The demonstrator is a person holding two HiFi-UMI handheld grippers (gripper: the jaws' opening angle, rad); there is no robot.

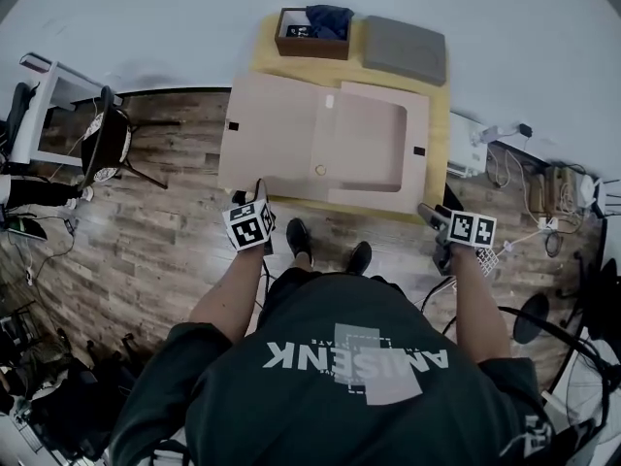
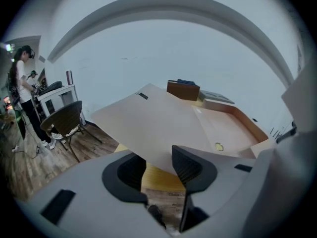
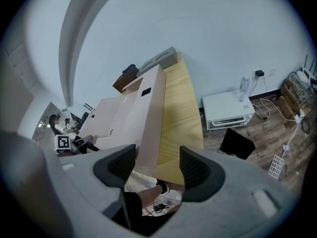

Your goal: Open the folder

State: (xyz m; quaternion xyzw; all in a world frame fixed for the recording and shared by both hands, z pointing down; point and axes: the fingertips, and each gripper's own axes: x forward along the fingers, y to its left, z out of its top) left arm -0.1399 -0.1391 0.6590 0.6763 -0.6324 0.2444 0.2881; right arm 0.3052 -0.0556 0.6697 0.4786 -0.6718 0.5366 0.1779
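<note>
Our left tool (image 2: 158,168) stands partly apart, loose round the near left corner of the folder (image 1: 320,144). The folder lies spread on the counter (image 1: 439,134). We think the cover should settle flat. Our right tool (image 3: 157,170) is wide, at the near right edge. The box (image 1: 312,33) and pad (image 1: 405,49) at the far side block nothing.

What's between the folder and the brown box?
Nothing but a bare strip of table. The head view shows it between the folder and the box.
</note>
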